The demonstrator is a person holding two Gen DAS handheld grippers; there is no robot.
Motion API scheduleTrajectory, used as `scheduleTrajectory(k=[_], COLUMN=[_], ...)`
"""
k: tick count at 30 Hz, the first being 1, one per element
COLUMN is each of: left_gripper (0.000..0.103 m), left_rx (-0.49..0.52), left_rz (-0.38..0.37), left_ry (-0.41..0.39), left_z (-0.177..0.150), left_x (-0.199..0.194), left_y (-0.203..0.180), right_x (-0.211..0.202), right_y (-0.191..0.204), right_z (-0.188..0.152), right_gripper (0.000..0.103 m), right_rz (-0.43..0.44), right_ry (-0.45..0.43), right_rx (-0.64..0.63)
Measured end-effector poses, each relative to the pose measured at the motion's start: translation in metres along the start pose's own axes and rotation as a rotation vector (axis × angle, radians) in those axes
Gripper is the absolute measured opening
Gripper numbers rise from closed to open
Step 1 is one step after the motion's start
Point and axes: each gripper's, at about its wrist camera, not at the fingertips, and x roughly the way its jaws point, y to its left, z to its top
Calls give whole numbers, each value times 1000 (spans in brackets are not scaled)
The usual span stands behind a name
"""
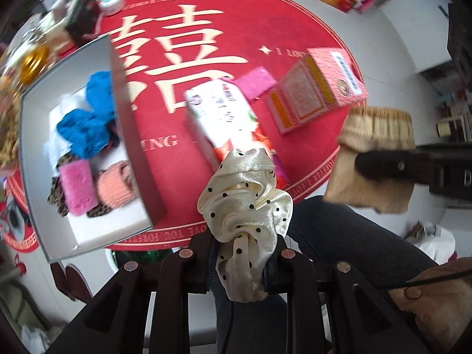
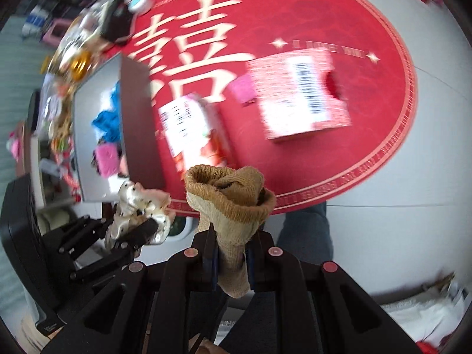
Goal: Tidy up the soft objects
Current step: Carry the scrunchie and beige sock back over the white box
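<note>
Left gripper: clamped on a cream polka-dot satin scrunchie, bottom centre of its view.
Right gripper: clamped on a tan knit sock — cuff uppermost.
Grey box: left of frame, holding a blue cloth, a pink fuzzy piece and a peach knit.
Red round mat: under two cartons — and a pink cloth between them.
</note>
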Motion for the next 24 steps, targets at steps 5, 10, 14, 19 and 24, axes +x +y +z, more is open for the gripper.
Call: scheduleTrajectory(k=[5,10,14,19,24], left_gripper=[24,24,24,24,24], left_rx=[-52,-143,-233,-347,-450], left_rz=[23,31,42,79,123], left_ry=[-30,-62,-90,-147,-200], left_z=[-5,-13,-22,-34,-41], left_x=[-10,-20,-27,-42,-56], left_y=[18,44,66,94,121], right_x=[7,10,10,10,9], right_y=[28,55,78,108,138], right_z=[4,10,12,15,18], right_gripper=[16,16,16,16,16], right_rz=[23,25,11,0,-9], right_ry=[25,39,48,51,39], right_rx=[-89,-165,-234,-314,-384])
